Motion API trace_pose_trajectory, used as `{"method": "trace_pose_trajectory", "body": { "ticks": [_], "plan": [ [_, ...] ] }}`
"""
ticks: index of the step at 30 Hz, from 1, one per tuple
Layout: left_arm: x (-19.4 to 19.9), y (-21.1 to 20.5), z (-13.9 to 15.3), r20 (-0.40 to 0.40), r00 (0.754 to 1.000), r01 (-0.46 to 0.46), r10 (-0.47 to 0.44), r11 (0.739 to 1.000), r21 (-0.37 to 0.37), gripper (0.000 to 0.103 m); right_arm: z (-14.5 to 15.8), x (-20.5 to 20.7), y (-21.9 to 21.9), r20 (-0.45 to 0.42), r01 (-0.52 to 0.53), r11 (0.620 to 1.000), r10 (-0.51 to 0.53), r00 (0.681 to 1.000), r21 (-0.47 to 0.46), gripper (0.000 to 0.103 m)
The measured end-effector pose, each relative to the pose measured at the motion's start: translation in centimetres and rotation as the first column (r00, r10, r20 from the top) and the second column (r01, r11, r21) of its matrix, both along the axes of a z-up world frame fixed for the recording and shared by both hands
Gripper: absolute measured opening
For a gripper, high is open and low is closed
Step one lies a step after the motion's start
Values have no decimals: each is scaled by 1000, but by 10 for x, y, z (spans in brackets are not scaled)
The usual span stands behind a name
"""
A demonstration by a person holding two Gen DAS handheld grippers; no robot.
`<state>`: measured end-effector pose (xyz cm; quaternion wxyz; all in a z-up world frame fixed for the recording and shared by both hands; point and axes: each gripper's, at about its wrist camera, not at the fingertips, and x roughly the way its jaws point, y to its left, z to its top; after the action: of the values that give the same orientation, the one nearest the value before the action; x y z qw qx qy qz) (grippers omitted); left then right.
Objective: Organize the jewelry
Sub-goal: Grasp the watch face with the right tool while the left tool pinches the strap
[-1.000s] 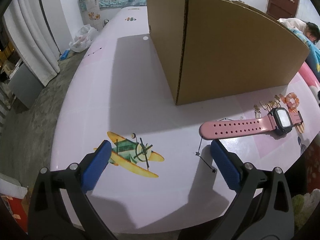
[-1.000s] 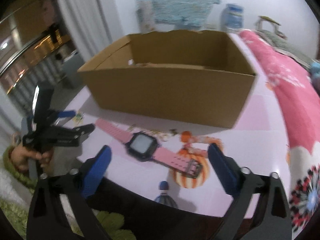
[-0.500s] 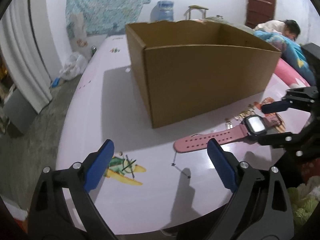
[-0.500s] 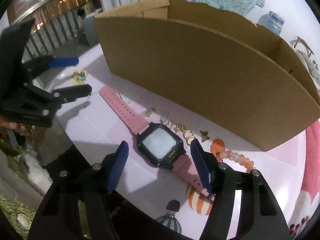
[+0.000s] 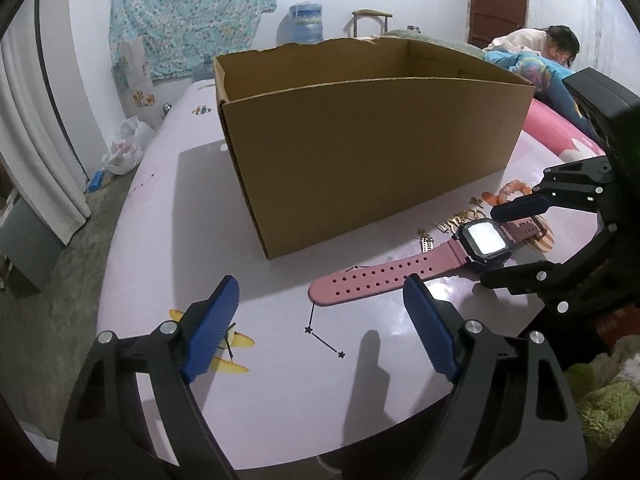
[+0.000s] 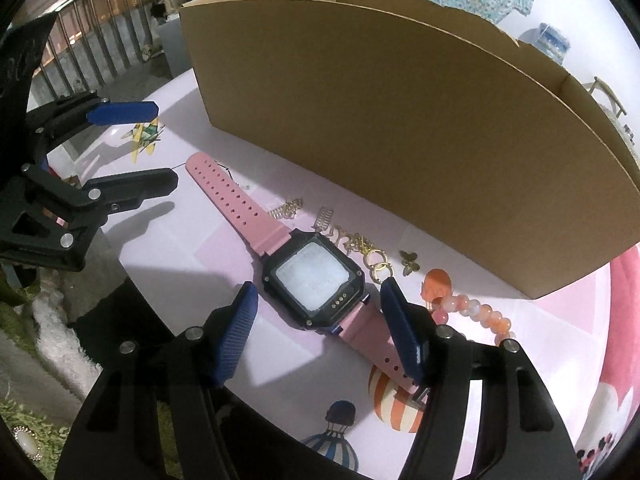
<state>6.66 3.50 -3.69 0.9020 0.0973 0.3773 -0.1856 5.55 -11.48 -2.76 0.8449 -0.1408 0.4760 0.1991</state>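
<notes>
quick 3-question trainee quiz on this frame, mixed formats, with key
1. True or false: the right gripper has its jaws closed on the watch.
2. Which lies nearest the box? A) bead bracelet B) gold trinkets C) watch
3. Fill in: the left gripper is ____, holding nothing.

Key: 1 false, the open jaws straddle the watch; 2 B; 3 open.
</notes>
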Motion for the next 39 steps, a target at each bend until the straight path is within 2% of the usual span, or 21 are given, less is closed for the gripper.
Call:
{"method": "trace_pose_trajectory", "body": {
  "ticks": [9,20,30,39],
  "plan": [
    [-1,-1,0,0,1000,-5,5,1000,1,79,0,2,-8,-14,-2,1000,2,1000,21,54],
    [-6,-7,2,22,999,25,-25,999,25,79,-1,9,-8,-53,-20,998,22,998,53,52],
    [-23,-21,-1,63,992,106,-113,988,109,75,2,26,-22,-152,-47,986,72,986,162,51],
    [-31,-27,-9,45,988,141,-147,982,127,71,3,43,-32,-218,-53,971,105,970,233,51]
  ]
}}
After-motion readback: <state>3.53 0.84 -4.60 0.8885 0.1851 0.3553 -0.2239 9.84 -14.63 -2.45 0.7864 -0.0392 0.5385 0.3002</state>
